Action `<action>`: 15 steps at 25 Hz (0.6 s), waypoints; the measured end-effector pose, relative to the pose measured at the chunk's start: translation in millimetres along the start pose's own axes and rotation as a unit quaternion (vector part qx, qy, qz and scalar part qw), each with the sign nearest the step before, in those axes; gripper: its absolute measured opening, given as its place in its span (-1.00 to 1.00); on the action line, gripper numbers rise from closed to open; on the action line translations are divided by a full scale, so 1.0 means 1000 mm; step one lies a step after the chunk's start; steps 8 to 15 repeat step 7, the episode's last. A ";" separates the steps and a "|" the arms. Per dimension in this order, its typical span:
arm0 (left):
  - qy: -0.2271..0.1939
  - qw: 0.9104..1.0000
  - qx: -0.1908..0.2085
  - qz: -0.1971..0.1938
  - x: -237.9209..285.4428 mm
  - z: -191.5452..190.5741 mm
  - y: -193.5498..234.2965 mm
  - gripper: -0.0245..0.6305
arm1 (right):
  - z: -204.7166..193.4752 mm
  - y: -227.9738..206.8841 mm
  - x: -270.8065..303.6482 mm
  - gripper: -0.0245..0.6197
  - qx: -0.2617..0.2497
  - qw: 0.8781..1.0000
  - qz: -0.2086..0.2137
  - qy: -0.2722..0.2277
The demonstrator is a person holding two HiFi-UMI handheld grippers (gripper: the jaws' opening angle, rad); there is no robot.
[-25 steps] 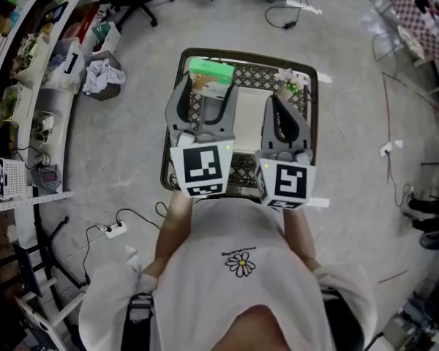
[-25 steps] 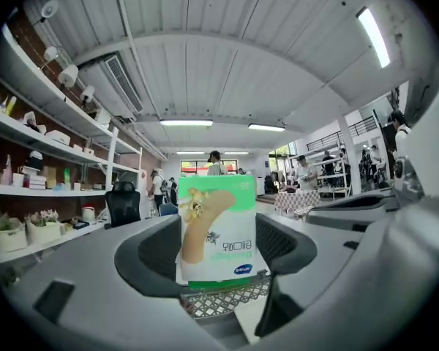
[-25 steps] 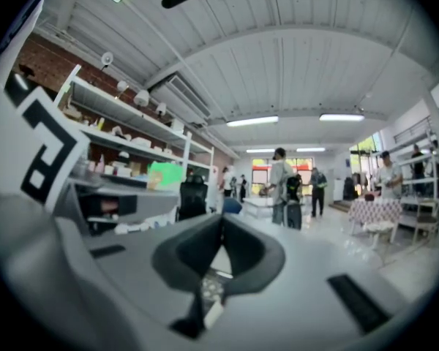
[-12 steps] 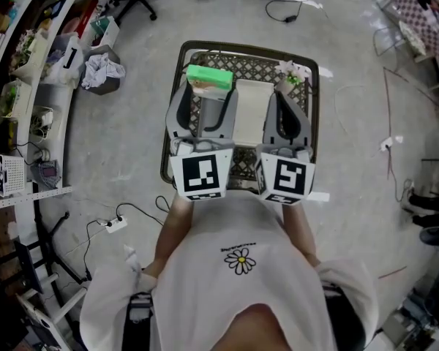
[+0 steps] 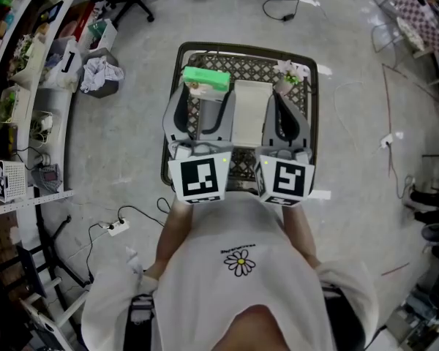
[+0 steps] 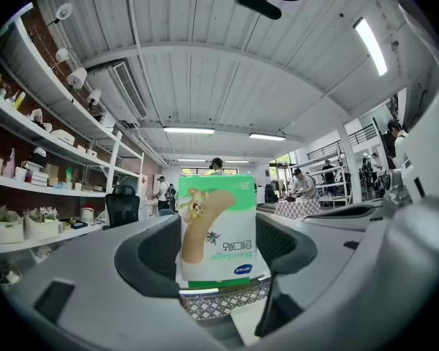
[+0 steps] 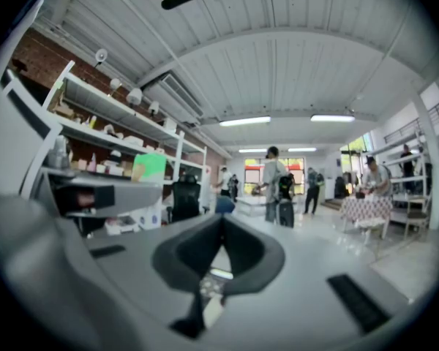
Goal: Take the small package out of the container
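Note:
A small green-and-white bandage box (image 5: pixel 206 81) hangs over the far left part of the dark lattice basket (image 5: pixel 178 108), which stands on the floor. My left gripper (image 5: pixel 205 95) is shut on it. In the left gripper view the box (image 6: pixel 216 229) stands upright between the two jaws (image 6: pixel 218 269), print upside down, above the basket's lattice rim (image 6: pixel 219 304). My right gripper (image 5: pixel 286 97) hovers over the basket's right side, shut, with nothing between its fingers; its tips meet in the right gripper view (image 7: pixel 222 221).
A flat white package (image 5: pixel 250 112) lies in the middle of the basket, and a small flowery packet (image 5: pixel 290 74) sits at the far right corner. Shelves (image 5: pixel 29 64) and a bin of cloth (image 5: pixel 101 74) stand to the left. Cables (image 5: pixel 117 227) lie on the floor.
The left gripper with the box has drifted slightly toward me from the basket's far rim. The right gripper has hardly moved.

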State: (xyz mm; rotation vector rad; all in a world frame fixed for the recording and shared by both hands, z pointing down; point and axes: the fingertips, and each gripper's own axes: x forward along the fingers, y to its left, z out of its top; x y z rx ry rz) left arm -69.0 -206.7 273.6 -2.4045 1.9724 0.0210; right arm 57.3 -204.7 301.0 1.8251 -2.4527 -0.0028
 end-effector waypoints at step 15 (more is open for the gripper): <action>-0.008 1.000 -0.007 0.001 -0.001 0.005 0.005 0.08 | -0.002 0.000 0.002 -0.83 -0.002 1.000 -0.003 0.002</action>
